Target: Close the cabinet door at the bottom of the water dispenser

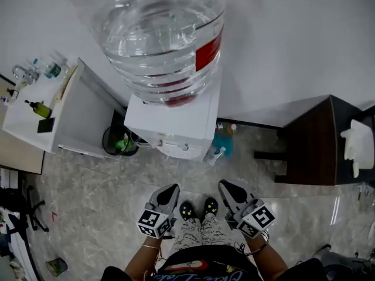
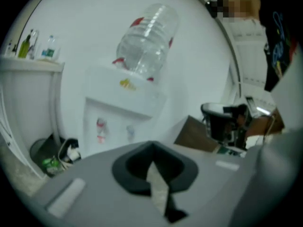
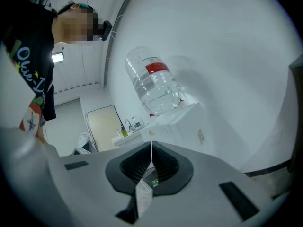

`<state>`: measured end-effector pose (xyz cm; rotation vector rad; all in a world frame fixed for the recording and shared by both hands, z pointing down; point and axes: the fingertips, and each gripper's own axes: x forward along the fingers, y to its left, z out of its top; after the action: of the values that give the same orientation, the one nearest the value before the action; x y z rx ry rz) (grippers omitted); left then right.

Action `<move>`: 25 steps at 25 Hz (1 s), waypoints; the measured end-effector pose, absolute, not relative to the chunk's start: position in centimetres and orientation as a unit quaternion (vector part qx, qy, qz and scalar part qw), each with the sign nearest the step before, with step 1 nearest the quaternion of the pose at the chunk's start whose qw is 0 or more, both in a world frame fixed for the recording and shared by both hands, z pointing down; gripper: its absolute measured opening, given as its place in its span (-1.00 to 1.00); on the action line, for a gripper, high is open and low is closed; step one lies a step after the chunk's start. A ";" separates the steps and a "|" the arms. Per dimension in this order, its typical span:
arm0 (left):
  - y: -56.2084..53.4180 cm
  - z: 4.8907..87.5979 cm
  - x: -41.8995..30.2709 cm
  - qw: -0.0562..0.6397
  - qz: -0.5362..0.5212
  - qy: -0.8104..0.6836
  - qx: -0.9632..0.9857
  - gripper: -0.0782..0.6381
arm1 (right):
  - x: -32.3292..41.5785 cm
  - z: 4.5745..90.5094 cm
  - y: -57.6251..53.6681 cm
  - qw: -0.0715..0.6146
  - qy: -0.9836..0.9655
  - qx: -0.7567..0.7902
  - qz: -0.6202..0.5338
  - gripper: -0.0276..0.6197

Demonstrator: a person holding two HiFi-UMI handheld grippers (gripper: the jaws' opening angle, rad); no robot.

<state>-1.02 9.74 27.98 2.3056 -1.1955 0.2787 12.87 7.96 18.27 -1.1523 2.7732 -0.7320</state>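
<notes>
The white water dispenser [image 1: 176, 124] stands against the wall with a big clear bottle [image 1: 161, 37] on top. From the head view I look down on it, so its bottom cabinet door is hidden. The left gripper view shows the dispenser's front [image 2: 120, 122] with two taps; my own gripper body covers the lower part. My left gripper [image 1: 170, 188] and right gripper [image 1: 225, 185] are held close to my body, short of the dispenser, over the floor. Both are shut with nothing between the jaws [image 2: 152, 162] [image 3: 151, 148].
A white counter [image 1: 35, 107] with bottles stands at the left. A black bin [image 1: 120, 142] sits between it and the dispenser. Blue items [image 1: 224, 142] lie by the dispenser's right foot. A dark wooden table [image 1: 316, 139] is at the right. My shoes [image 1: 199, 208] are on marbled floor.
</notes>
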 end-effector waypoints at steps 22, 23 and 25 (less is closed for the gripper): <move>11.4 6.0 -1.1 0.121 0.015 -0.483 0.867 -0.79 | 8.4 4.8 10.2 0.044 0.953 -0.228 -0.192 -0.87; 11.5 5.8 -1.3 0.118 0.016 -0.485 0.866 -0.79 | 8.2 4.6 10.3 0.044 0.953 -0.227 -0.193 -0.87; 11.8 5.6 -1.7 0.120 0.011 -0.487 0.865 -0.79 | 7.8 4.4 10.4 0.043 0.953 -0.227 -0.196 -0.87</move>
<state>-1.73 11.84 5.63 2.5278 -1.4225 0.0309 7.78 10.43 4.35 -0.6929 2.9152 -0.5988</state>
